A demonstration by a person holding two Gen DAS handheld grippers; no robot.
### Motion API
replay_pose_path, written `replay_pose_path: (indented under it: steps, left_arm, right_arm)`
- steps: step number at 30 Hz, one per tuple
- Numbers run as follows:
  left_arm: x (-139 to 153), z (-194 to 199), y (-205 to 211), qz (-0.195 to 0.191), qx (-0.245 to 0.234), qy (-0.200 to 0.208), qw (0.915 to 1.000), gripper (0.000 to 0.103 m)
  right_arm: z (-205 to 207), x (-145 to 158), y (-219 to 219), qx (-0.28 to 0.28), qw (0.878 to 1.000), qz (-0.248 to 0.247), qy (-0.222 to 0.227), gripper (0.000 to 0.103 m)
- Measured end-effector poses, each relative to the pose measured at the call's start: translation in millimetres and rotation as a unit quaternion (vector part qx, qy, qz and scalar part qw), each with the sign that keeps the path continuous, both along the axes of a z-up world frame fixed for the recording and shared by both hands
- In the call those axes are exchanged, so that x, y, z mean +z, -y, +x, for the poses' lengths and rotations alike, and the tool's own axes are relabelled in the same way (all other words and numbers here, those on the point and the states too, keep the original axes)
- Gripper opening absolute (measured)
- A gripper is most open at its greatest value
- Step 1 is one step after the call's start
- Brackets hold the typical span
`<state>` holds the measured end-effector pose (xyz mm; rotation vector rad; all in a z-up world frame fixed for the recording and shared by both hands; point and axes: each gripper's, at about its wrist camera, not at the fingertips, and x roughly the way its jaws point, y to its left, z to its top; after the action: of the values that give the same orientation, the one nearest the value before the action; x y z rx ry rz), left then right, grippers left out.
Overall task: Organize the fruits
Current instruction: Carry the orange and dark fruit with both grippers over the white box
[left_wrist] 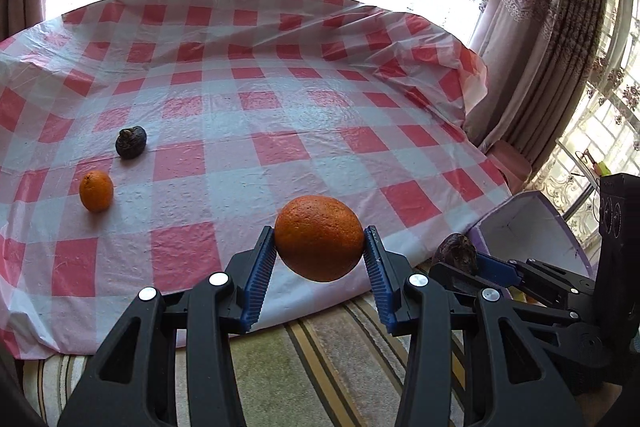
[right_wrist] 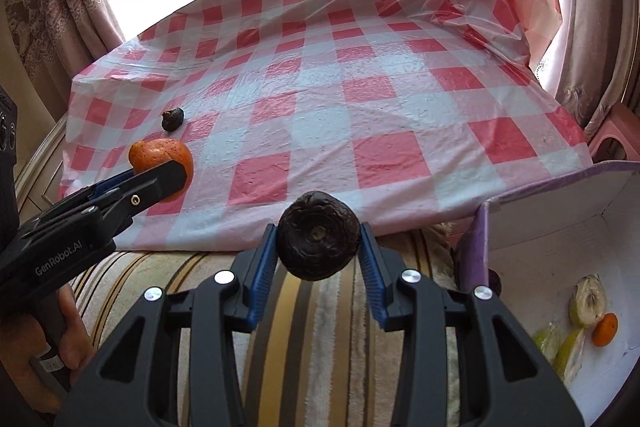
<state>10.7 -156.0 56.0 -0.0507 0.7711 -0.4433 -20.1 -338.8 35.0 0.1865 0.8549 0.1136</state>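
Orange [left_wrist: 319, 238] in left hand-held gripper [left_wrist: 319, 247], dark wrinkled fruit [right_wrist: 318, 241] in right hand-held gripper [right_wrist: 318, 247]

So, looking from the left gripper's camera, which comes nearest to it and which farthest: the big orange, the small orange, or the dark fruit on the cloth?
1. Big orange, held between the left gripper fingers.
2. Small orange, left on the checked cloth.
3. Dark fruit, just behind the small orange.

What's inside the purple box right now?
Inside the purple box, the right wrist view shows a small orange and a few pale yellow-green fruits, some apparently in clear wrap. The near corner is hidden behind the right gripper, so more may lie there.
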Motion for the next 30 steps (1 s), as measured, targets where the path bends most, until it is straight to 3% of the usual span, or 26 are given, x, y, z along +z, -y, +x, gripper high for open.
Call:
replay_pose_path:
  steps: [11,30]
  left_arm:
    - [-10,-26,77,0.017,-0.107,-0.019,0.9940,0.042]
    - [-30,-68,187,0.069,-0.245,-0.022,0.9669,0.042]
  right_arm:
    - [-25,5,59,-0.055,0.998,-0.015,0.000,0.040]
    - [-60,-4,170,-0.186,0.982,-0.042,-0.014,0.040]
